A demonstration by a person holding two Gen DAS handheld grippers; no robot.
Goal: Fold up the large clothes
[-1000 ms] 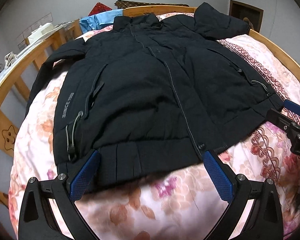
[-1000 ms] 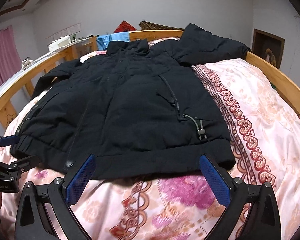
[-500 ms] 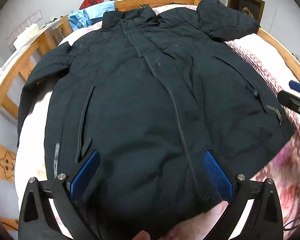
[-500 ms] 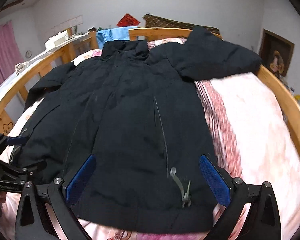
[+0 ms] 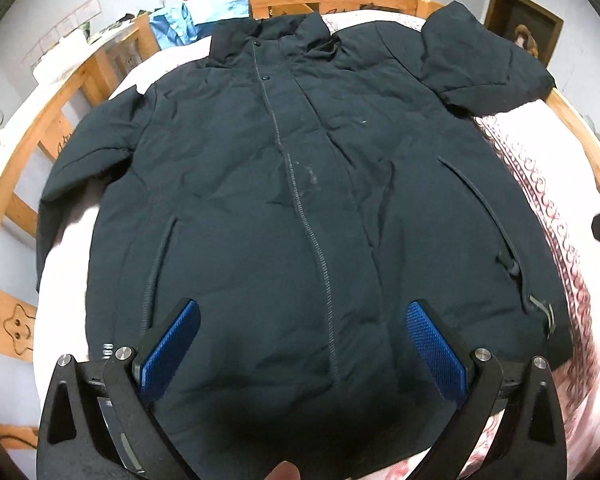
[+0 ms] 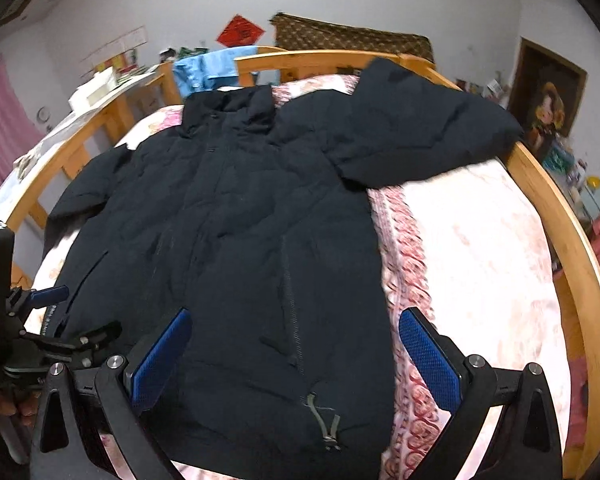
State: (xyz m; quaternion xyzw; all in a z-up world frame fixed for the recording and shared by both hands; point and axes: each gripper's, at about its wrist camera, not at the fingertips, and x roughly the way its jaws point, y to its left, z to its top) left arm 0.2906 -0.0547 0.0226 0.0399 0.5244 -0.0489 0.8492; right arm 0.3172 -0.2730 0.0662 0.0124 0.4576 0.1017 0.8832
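A large dark navy padded jacket (image 5: 292,208) lies face up and zipped on the bed, collar at the far end. It also shows in the right wrist view (image 6: 240,232). One sleeve (image 6: 420,136) is spread out to the far right; the other sleeve (image 5: 84,160) hangs over the left bed edge. My left gripper (image 5: 300,344) is open and empty above the jacket's lower front, near the zipper. My right gripper (image 6: 296,352) is open and empty above the jacket's lower right part, near a pocket and a drawcord toggle (image 6: 324,420).
The bed has a pink floral quilt (image 6: 480,248) and a wooden rail (image 6: 572,240) around it. A light blue garment (image 6: 212,68) hangs on the headboard. A shelf with clutter (image 6: 100,84) stands at the far left. A framed picture (image 6: 548,92) hangs on the right wall.
Both grippers have moved forward from the jacket's hem to over its lower body, and stayed open. The jacket has not moved.
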